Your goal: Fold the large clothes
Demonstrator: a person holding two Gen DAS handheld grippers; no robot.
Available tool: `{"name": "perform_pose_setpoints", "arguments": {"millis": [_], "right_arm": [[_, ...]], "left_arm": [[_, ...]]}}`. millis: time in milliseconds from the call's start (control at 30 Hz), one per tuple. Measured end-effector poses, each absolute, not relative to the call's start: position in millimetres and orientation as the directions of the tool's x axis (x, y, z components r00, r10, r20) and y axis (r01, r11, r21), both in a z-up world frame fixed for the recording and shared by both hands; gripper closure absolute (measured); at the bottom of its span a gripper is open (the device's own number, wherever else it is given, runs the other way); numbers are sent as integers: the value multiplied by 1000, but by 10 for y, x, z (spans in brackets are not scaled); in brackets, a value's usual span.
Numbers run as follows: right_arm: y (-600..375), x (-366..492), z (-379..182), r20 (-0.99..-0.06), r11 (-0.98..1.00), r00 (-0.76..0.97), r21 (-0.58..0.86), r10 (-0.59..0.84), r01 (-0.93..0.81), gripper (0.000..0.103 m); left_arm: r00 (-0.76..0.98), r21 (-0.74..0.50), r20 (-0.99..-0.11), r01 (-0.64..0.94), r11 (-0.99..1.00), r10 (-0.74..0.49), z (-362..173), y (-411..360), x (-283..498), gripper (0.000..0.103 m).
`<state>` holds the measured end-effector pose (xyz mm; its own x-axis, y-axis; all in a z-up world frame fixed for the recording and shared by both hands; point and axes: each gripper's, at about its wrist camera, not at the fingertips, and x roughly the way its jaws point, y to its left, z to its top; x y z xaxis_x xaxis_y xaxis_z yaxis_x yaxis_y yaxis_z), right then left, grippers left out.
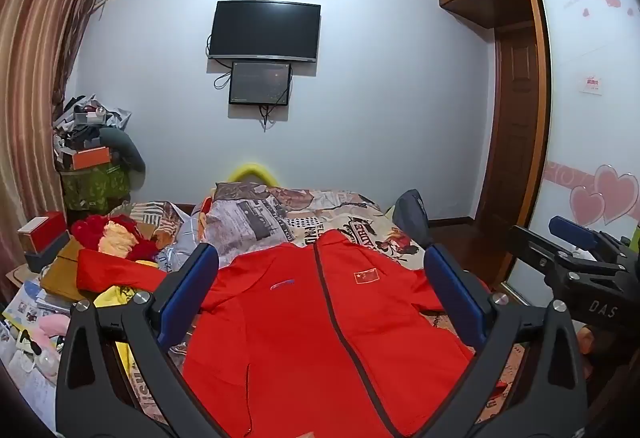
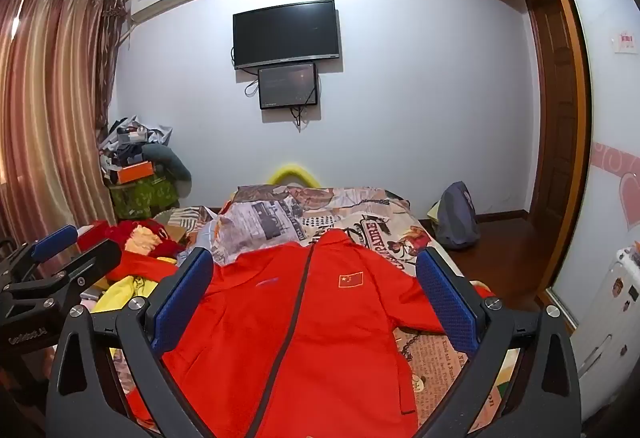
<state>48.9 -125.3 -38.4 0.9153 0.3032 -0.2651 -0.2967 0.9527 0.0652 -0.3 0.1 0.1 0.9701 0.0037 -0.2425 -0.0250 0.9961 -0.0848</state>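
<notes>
A large red zip jacket [image 1: 304,326] with a small flag badge lies spread face up on the bed, collar toward the far wall; it also shows in the right wrist view [image 2: 304,322]. Its left sleeve [image 1: 120,272] stretches out to the left. My left gripper [image 1: 320,270] is open and empty, held above the jacket's chest. My right gripper [image 2: 314,270] is open and empty, also above the jacket. The right gripper shows at the right edge of the left wrist view [image 1: 576,250], and the left gripper at the left edge of the right wrist view [image 2: 60,254].
The bed [image 1: 344,214] has a printed newspaper-pattern cover with a rumpled quilt [image 1: 248,218] beyond the collar. Boxes, red and yellow clothes [image 1: 116,238] and clutter pile up left of the bed. A grey backpack [image 2: 456,214] sits on the floor right. A wardrobe [image 1: 592,98] stands at right.
</notes>
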Motion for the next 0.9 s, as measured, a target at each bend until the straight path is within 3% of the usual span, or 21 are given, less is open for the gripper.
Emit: {"name": "perform_pose_setpoints", "arguments": {"millis": [900], "right_arm": [[-1162, 544, -385, -287, 952, 909, 44, 301, -302, 2]], "left_arm": [[964, -100, -265, -26, 995, -2, 0, 65, 87, 0]]}}
